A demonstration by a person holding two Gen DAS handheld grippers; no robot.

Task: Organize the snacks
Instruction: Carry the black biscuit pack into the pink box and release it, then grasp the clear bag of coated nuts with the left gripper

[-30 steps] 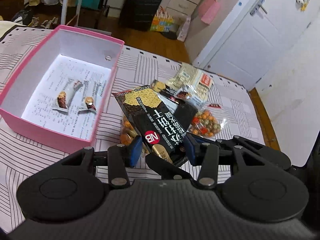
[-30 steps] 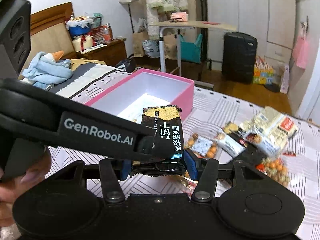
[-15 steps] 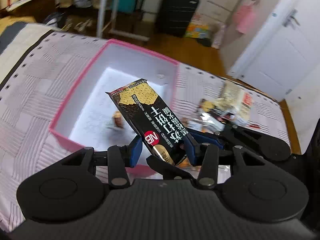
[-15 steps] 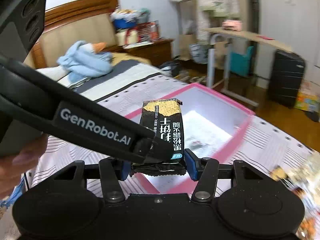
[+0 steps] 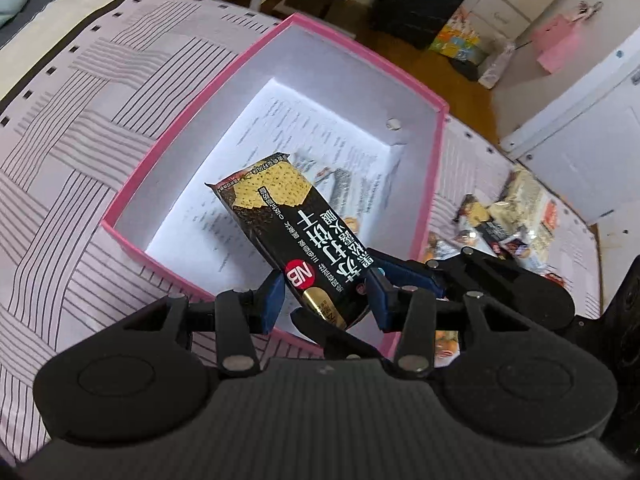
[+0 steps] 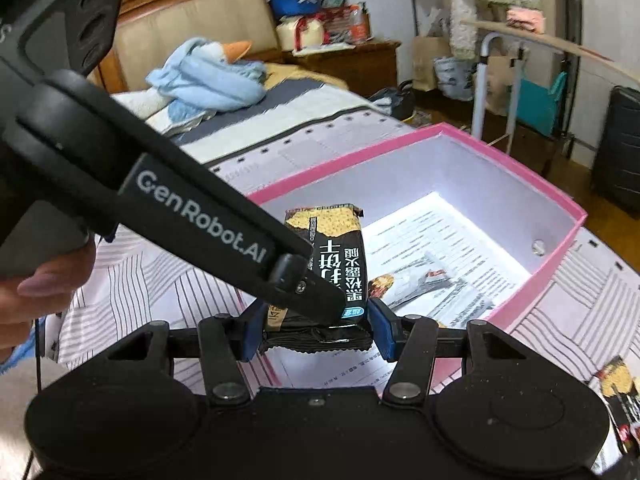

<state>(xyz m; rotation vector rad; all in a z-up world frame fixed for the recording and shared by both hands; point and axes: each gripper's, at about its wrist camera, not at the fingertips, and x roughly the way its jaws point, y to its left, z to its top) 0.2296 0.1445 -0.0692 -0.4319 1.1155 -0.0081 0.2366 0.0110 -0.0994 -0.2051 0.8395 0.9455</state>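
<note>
Both grippers over the pink box (image 5: 276,92)

The left gripper (image 5: 324,300) and right gripper (image 6: 316,330) each have their fingers closed on the same black cracker packet (image 5: 296,236), holding it tilted above the box's near wall on the bed (image 5: 80,120).

We read "NB" in a red disc on the black cracker pack (image 5: 304,248) between the left claw's (image 5: 325,294) pads, with large white Chinese characters above it, reading upside down. Ahead of the right claw (image 6: 316,330), the other gripper's arm (image 6: 200,216) bears "GenRobot.AI" in white.
</note>
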